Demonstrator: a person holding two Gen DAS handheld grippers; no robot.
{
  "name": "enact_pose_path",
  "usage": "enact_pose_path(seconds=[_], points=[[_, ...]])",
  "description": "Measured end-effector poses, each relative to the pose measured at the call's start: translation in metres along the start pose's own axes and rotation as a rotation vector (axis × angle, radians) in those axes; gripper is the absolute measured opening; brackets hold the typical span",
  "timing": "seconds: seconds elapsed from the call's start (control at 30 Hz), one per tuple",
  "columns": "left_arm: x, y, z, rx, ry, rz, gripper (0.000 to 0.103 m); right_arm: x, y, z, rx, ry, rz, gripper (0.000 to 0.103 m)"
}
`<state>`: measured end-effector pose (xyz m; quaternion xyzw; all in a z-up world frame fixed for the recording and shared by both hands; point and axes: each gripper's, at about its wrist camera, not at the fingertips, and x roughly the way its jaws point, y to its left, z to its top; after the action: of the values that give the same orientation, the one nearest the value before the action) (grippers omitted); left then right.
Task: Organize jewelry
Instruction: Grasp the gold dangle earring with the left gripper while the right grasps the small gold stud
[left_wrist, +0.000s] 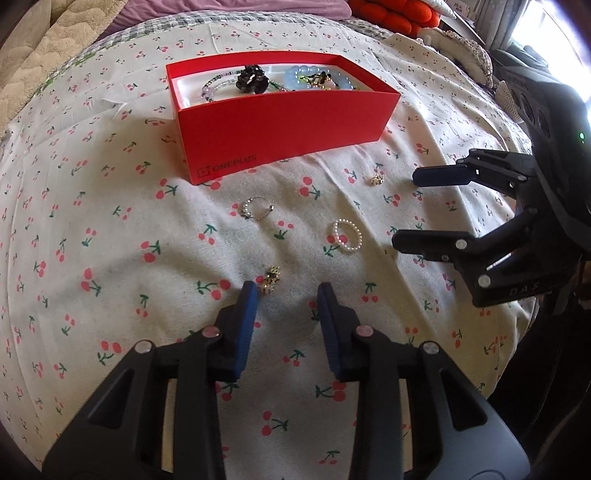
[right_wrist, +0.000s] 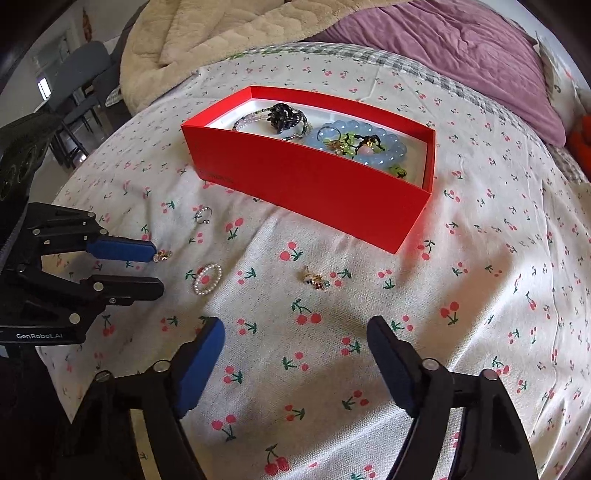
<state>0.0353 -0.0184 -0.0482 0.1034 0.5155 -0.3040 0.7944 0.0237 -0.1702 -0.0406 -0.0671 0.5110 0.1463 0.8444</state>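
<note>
A red box (left_wrist: 288, 122) (right_wrist: 314, 184) on the cherry-print cloth holds a blue bead bracelet (right_wrist: 384, 146), a dark beaded piece (right_wrist: 284, 114) and other jewelry. Loose on the cloth lie a silver ring (left_wrist: 256, 207) (right_wrist: 203, 215), a pearl ring (left_wrist: 347, 235) (right_wrist: 207, 278), a gold ring (left_wrist: 271, 280) (right_wrist: 162, 254) and a gold piece (left_wrist: 375, 179) (right_wrist: 316, 280). My left gripper (left_wrist: 286, 291) (right_wrist: 157, 269) is open, its left fingertip just beside the gold ring. My right gripper (right_wrist: 295, 328) (left_wrist: 404, 208) is open and empty, hovering short of the gold piece.
A beige quilt (right_wrist: 221, 33) and a purple blanket (right_wrist: 461, 48) lie behind the box. An orange cushion (left_wrist: 391, 14) sits at the far back. Chairs (right_wrist: 85, 74) stand off the bed's left edge.
</note>
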Motion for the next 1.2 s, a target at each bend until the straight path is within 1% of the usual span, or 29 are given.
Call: enact_pose_path(seconds=[0.07,0.13,0.27,0.33,0.53,0.67,1.0,1.03,1.1,1.2], points=[[0.001,0.001,0.000,0.002,0.001,0.003,0.034,0.002,-0.005,0.000,0.018,0.001,0.001,0.076],[0.002,0.001,0.000,0.006,0.000,0.004,0.034,0.004,-0.007,0.001,0.025,0.000,-0.003,0.072],[0.003,0.001,0.001,0.006,-0.002,0.005,0.032,0.006,-0.011,0.002,0.031,-0.008,-0.009,0.068],[0.003,0.002,0.001,0.004,-0.002,0.003,0.031,0.009,-0.012,0.003,0.028,-0.011,-0.014,0.066],[0.003,0.004,0.002,-0.006,-0.005,0.010,0.025,0.015,-0.006,0.008,-0.021,-0.015,-0.036,0.064],[0.003,0.005,0.001,-0.003,-0.006,0.013,0.024,0.018,-0.008,0.012,-0.013,-0.018,-0.028,0.060],[0.003,0.005,0.002,-0.006,-0.005,0.019,0.021,0.022,-0.006,0.017,-0.024,-0.023,-0.018,0.046],[0.003,0.005,0.002,-0.007,-0.005,0.021,0.019,0.022,-0.005,0.017,-0.028,-0.022,-0.018,0.043],[0.003,0.007,0.002,-0.013,-0.003,0.023,0.017,0.023,-0.004,0.019,-0.033,-0.021,-0.011,0.040],[0.003,0.009,0.002,-0.024,0.000,0.024,0.013,0.024,-0.004,0.020,-0.034,-0.019,-0.007,0.038]])
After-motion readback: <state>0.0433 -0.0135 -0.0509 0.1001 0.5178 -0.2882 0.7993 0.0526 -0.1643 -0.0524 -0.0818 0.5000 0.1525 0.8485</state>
